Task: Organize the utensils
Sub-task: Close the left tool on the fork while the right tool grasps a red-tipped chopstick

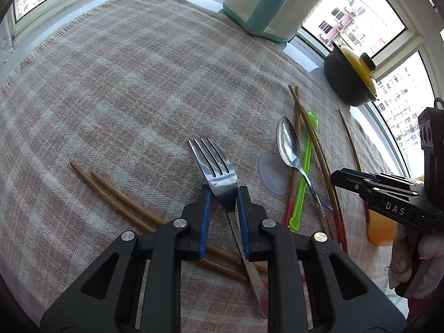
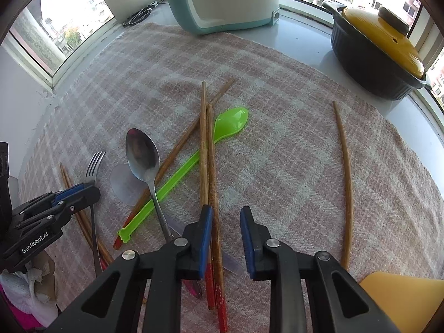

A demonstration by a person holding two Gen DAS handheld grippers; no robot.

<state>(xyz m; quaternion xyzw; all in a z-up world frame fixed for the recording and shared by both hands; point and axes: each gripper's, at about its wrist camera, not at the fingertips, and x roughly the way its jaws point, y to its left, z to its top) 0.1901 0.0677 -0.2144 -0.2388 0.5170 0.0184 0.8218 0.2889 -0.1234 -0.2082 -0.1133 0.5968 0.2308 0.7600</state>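
1. progress: barely begun, by the look of it. nearly all utensils lie loose on the checked cloth [image 2: 277, 152] over the desk; nothing is sorted into a holder in either view.
2. left tool [image 1: 223, 194]: narrow, its blue pads pressing the neck of the metal fork [image 1: 213, 163]. fork looks gripped, tines pointing away, handle trailing back under the tool.
3. right tool [image 2: 226, 213]: narrow gap, nothing pinched. its left pad sits right against a pair of red-tipped chopsticks [image 2: 211, 166], which lie beside the gap, not in it.
4. left to do: metal spoon [image 2: 143, 155], green plastic spoon [image 2: 227, 125], the crossed chopsticks, a lone chopstick [image 2: 345, 166] well apart on the right, and two more chopsticks [image 1: 111, 194] by the fork.
5. left wrist view only: fork grip close up; the two chopsticks running under the fork handle.
6. right wrist view only: full green spoon bowl; how the pile crosses; the dark pot with yellow lid [image 2: 380, 44] whole; a white board at the window.
7. both views: pale teal container [image 2: 222, 2] at the cloth's far edge, maybe the holder, can't tell.
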